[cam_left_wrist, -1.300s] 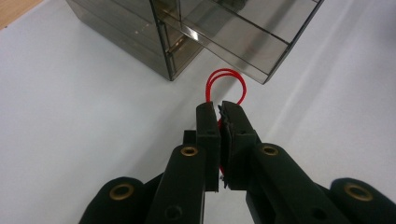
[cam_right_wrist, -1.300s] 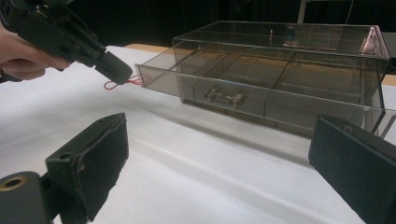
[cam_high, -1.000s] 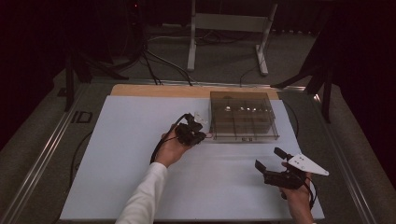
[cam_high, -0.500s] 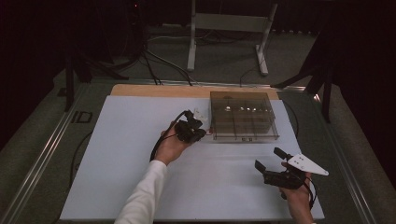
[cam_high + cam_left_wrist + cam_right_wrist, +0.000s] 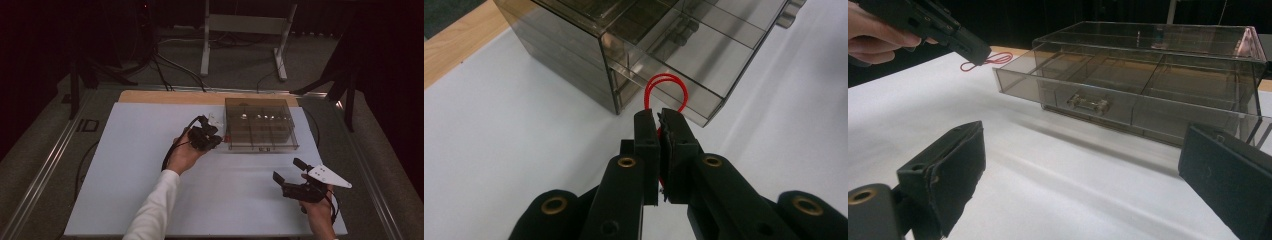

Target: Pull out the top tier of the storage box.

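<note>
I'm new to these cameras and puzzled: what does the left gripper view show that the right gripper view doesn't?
Left gripper view: the left tool shut on a red loop, close up, and the wooden table edge. Right gripper view: the right tool with jaws wide open, the drawer's handle, and a hand. Both: the smoky clear box, the red loop, the white sheet.

A red loop (image 5: pixel 667 92) sticks out of the black left gripper (image 5: pixel 659 120), the drawer box (image 5: pixel 260 125) is smoky translucent brown, the mat (image 5: pixel 130 150) is white over a tan wooden board (image 5: pixel 160 96), and the right gripper (image 5: pixel 287 172) is black with a light grey plate (image 5: pixel 327 176).
</note>
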`<state>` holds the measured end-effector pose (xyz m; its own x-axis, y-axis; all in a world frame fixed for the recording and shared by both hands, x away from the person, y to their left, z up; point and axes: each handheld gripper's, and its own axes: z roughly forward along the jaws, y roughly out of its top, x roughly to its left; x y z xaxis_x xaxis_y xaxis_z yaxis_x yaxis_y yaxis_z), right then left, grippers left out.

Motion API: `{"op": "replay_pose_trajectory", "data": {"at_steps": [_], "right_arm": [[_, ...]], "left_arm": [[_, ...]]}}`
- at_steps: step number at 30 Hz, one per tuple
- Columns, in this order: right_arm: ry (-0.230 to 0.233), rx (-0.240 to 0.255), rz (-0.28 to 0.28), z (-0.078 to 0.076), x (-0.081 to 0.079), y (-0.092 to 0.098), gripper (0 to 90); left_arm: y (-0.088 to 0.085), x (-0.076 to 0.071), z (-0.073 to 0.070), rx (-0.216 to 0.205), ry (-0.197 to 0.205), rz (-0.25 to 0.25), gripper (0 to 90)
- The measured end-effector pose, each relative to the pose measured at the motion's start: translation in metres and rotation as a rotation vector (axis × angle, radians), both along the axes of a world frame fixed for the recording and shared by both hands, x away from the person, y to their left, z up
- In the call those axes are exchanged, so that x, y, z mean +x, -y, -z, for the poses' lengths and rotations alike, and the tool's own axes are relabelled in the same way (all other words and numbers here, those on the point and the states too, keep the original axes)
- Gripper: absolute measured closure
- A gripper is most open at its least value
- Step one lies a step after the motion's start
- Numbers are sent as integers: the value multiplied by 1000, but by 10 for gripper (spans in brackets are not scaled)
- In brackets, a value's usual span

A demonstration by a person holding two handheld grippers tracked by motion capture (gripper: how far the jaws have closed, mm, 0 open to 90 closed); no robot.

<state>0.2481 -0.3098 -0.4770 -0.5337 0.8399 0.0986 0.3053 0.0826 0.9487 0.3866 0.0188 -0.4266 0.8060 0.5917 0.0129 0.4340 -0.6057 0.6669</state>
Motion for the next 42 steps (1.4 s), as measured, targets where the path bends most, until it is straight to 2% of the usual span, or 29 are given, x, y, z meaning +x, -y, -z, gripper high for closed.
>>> {"op": "replay_pose_trajectory", "data": {"at_steps": [21, 42], "right_arm": [[-1, -2, 1, 0, 0, 0, 52], [-2, -1, 1, 0, 0, 0, 52]], "left_arm": [[12, 2, -9, -18, 14, 15, 888], [27, 5, -13, -18, 20, 27, 888]]}}
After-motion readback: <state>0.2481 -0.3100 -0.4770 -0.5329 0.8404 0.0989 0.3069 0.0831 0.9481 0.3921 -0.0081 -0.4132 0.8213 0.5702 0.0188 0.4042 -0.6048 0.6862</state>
